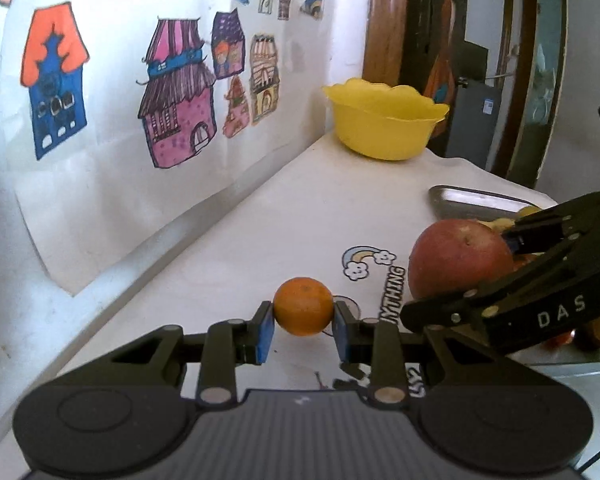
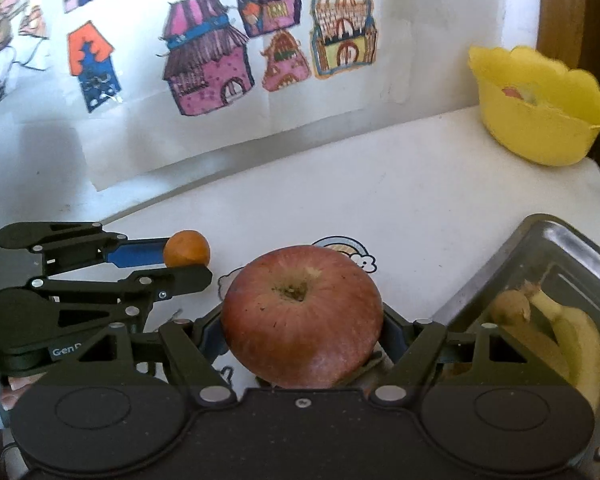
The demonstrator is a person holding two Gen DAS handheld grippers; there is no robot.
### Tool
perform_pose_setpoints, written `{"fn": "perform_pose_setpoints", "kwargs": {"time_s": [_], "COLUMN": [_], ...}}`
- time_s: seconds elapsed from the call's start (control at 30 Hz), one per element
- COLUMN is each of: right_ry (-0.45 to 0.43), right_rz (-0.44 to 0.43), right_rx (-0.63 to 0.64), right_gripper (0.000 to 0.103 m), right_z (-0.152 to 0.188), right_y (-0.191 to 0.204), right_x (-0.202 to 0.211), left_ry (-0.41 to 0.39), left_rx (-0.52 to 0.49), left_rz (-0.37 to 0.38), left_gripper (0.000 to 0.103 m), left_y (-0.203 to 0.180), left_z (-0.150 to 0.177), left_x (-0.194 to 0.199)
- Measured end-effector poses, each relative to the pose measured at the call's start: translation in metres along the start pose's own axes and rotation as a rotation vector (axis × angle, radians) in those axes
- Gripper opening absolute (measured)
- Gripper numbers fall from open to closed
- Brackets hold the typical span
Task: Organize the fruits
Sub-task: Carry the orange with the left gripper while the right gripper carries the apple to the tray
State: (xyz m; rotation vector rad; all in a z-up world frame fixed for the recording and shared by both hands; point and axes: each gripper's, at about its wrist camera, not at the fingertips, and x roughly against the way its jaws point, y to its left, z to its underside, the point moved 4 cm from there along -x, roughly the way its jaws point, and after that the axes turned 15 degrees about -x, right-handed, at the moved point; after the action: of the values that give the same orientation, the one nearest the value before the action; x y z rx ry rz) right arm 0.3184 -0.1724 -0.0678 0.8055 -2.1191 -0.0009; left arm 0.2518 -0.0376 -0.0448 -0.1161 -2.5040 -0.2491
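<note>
- My left gripper (image 1: 303, 330) is clamped on a small orange (image 1: 303, 306); I see both blue pads pressed against its sides, and the fruit hangs clear above the white tabletop (image 1: 300, 208).
- From the right wrist camera I see the same orange (image 2: 187, 248) at the tip of the left gripper (image 2: 180, 260), off to the left of my apple.
- My right gripper (image 2: 302, 334) is closed around a red apple (image 2: 302, 314), stem hollow facing up; the jaws stand wide because the fruit is broad, and its flanks sit against both fingers.
- In the left view the apple (image 1: 458, 258) sits just right of the orange, held by the right gripper (image 1: 484, 276) coming in from the right edge.
- A yellow scalloped bowl (image 1: 384, 120) stands at the far end of the table, next to the wall; something pale and reddish lies inside it, which I cannot identify.
- A steel tray (image 2: 540, 248) lies at the right, with bananas (image 2: 560, 328) in it.
- Coloured drawings of houses (image 2: 208, 60) hang on the white wall behind the table.
- A rainbow-and-cloud sticker (image 1: 366, 262) marks the tabletop between the fruits.
</note>
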Motion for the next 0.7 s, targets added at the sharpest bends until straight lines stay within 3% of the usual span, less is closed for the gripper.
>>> {"fn": "perform_pose_setpoints", "kwargs": {"time_s": [0.3, 0.7], "right_ry": [-0.096, -0.246], "right_rz": [0.023, 0.171], "right_rx": [-0.006, -0.129], "right_gripper": [0.076, 0.076], "right_z": [0.012, 0.009], "right_y": [-0.002, -0.066], "right_x": [0.058, 0.144], "left_ry": [-0.095, -0.202], "left_rx": [-0.012, -0.029], "left_rz": [0.023, 0.131], "left_gripper": [0.034, 0.034], "left_y": [-0.023, -0.09], "left_z": [-0.025, -0.075], "left_x": [0.032, 0.024]}}
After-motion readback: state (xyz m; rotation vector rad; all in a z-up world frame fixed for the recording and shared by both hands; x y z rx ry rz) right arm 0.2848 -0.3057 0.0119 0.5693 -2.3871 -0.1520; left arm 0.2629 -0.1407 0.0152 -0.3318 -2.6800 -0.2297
